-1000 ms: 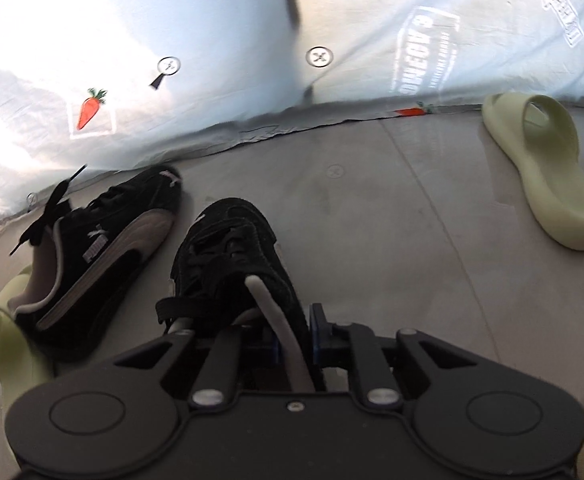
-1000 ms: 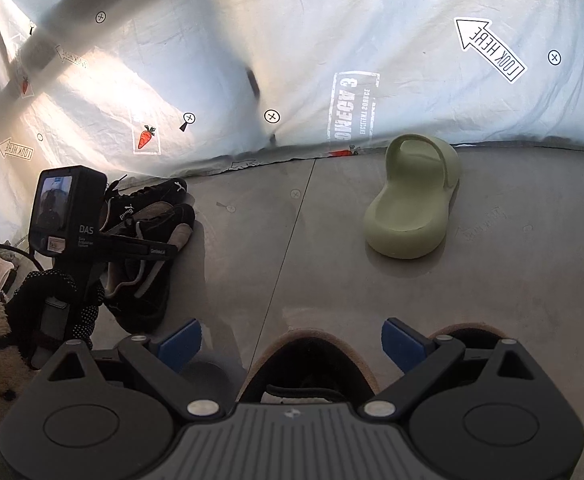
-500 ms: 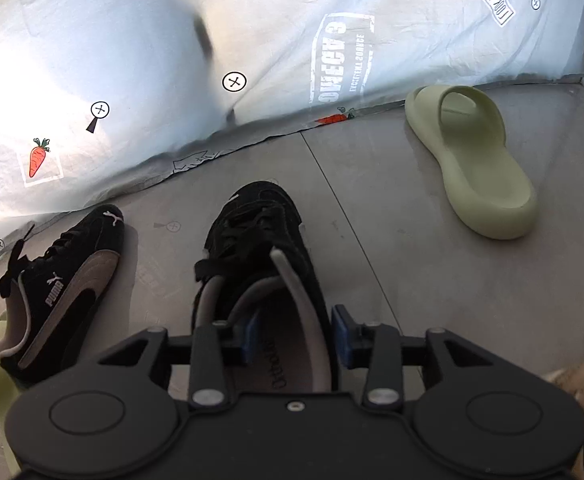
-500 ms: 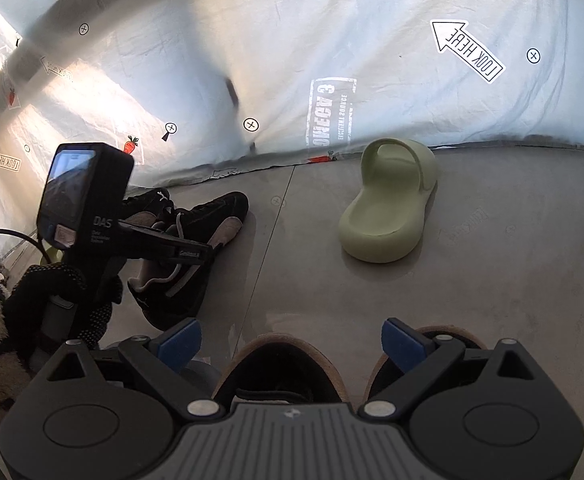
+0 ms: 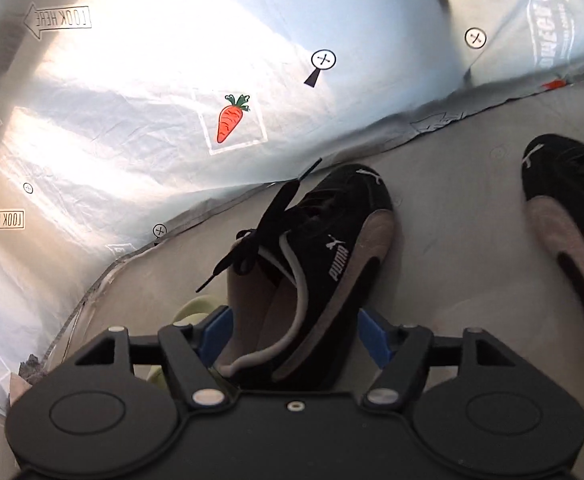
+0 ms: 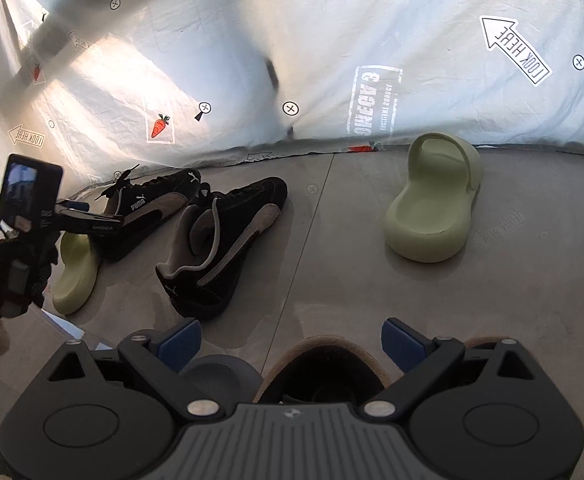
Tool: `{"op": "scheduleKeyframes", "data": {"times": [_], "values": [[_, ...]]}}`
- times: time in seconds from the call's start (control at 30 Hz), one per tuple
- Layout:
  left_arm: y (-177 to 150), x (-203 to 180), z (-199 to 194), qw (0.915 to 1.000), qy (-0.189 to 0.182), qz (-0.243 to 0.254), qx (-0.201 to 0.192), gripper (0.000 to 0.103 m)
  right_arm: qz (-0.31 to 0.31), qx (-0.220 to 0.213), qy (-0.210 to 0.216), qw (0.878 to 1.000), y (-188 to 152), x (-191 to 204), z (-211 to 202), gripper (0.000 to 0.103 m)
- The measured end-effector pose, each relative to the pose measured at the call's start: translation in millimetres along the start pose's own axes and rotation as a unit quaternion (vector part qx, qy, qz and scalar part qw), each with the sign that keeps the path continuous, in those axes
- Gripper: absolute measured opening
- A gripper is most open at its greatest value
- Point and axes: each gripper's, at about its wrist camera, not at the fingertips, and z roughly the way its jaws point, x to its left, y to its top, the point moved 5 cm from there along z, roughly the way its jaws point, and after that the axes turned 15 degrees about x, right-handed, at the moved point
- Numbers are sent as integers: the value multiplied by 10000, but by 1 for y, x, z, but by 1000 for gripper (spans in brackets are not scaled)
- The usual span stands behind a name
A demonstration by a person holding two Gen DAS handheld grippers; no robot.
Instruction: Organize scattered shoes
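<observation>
now left gripper [image 5: 294, 336] jaws opening around black sneaker's [image 5: 312, 264] heel

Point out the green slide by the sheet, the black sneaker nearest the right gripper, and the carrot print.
green slide [image 6: 432, 216]: right wrist view, on its footbed.
black sneaker [image 6: 227, 248]: right wrist view, on its side panel.
carrot print [image 5: 231, 120]: left wrist view, on the orange root, printed on the sheet.

floor between the right sneaker [image 6: 219, 244] and the far slide [image 6: 436, 204]: bare, free to pass | left side: left sneaker [image 6: 147, 212], near slide [image 6: 75, 272] and sheet wall [image 6: 332, 40] crowd together, little room
</observation>
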Motion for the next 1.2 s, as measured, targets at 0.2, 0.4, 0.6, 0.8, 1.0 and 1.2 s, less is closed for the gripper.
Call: {"op": "scheduleKeyframes", "data": {"times": [0.2,0.4,0.6,0.8,1.0,1.2], "values": [[12,-6,19,9966,-773,-188,222,33,28,79,-179,9998,-5,0,-3,97],[2,-29,-13,9898,-1352,-416,150,18,30,88,-173,9998,-2,1,0,97],[-20,-69,-53,9840,-1777,-154,-19,19,-212,100,-54,9997,-3,11,1,97],[-40,-89,-81,9821,-1879,37,-96,22,-36,-26,57,10000,-5,4,-7,97],[-55,-56,-125,9792,-1865,-685,-405,48,-80,-216,98,9997,-3,5,-16,97],[-95,-18,-160,9623,-2103,-1671,-417,57,-559,-75,284,9980,22,38,8,97]]}}
